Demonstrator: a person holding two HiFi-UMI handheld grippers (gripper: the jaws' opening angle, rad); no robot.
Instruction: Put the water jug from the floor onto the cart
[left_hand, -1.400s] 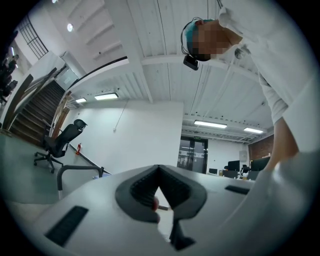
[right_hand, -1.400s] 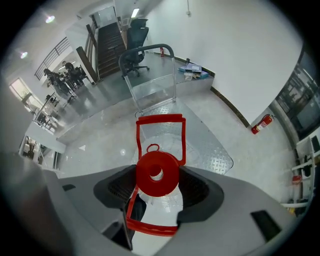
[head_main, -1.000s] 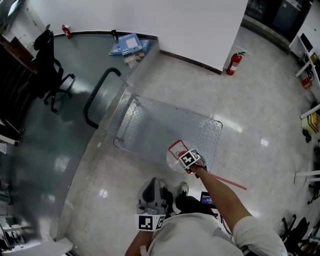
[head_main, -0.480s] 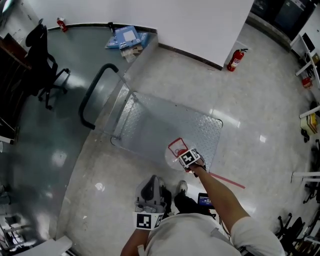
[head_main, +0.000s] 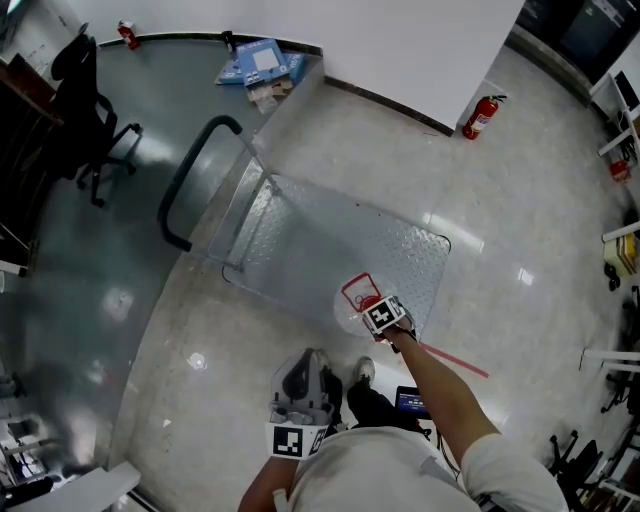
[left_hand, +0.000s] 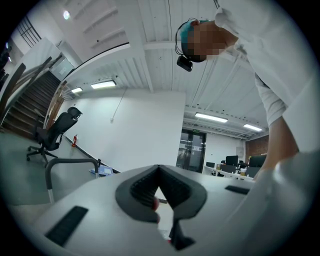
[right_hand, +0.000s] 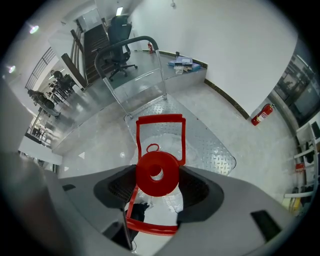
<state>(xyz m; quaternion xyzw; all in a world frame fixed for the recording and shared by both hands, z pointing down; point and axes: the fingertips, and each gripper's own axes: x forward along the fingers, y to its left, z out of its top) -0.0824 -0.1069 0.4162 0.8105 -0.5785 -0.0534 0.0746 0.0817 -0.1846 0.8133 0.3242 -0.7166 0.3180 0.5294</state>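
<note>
The water jug (head_main: 348, 310) is clear with a red cap (right_hand: 156, 173) and a red handle frame (right_hand: 161, 136). It stands or hangs at the near edge of the metal cart (head_main: 320, 240); I cannot tell if it rests on the deck. My right gripper (head_main: 372, 306) is shut on the jug's neck, with a jaw on either side of the cap in the right gripper view. My left gripper (head_main: 300, 385) is close to my body, points upward and is shut on nothing, its tips meeting (left_hand: 159, 170).
The cart's black push handle (head_main: 190, 170) rises at its far left end. A red tape line (head_main: 455, 362) lies on the floor to the right. A fire extinguisher (head_main: 482, 117) stands by the wall, an office chair (head_main: 85, 110) far left, blue boxes (head_main: 262, 62) at the back.
The head view has shifted a little. The right gripper and the jug stay at the cart's near edge, and the left gripper stays by the body.
</note>
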